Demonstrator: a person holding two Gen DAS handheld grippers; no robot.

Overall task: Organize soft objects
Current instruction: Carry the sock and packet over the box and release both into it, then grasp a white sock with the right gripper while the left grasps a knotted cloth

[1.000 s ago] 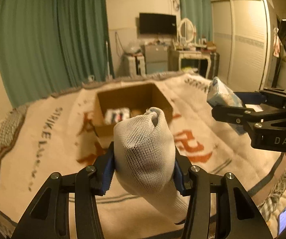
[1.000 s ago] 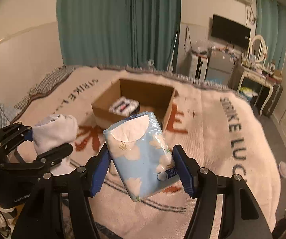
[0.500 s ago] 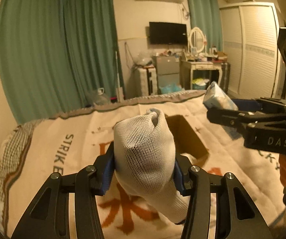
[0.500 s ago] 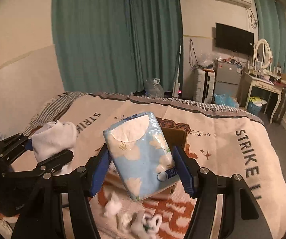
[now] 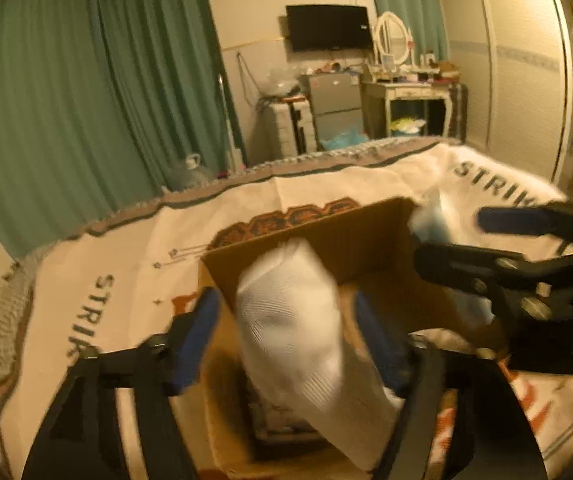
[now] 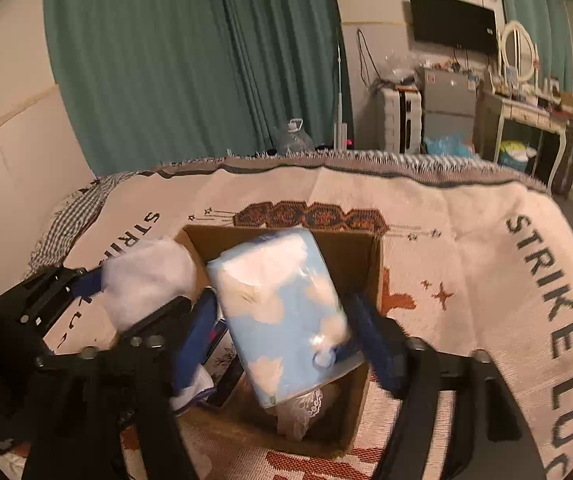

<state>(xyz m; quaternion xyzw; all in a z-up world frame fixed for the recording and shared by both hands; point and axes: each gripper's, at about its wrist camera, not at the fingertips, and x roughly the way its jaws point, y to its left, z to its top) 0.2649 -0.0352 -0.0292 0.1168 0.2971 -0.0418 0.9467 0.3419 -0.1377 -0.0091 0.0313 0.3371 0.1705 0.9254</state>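
My left gripper point(image 5: 286, 320) hangs over the open cardboard box point(image 5: 366, 236). Its jaws stand apart, and the white sock point(image 5: 298, 332) sits between them with gaps on both sides, blurred. My right gripper point(image 6: 282, 320) is over the same box point(image 6: 362, 256). Its jaws are also spread, and the blue floral tissue pack point(image 6: 282, 312) sits between them, free of the left pad. The right gripper also shows in the left wrist view point(image 5: 506, 256), and the sock shows in the right wrist view point(image 6: 146, 276).
The box lies on a cream blanket point(image 6: 466, 248) with "STRIKE LUCK" lettering on the bed. Inside the box are a white lace item point(image 6: 302, 408) and dark printed packs point(image 6: 222, 360). Green curtains point(image 6: 190, 60), a dresser point(image 6: 526, 120) and wardrobe point(image 5: 518, 60) stand beyond the bed.
Both grippers have moved forward over the box and tilted down. Both have opened, letting go of the sock and the tissue pack, which are dropping toward the box.
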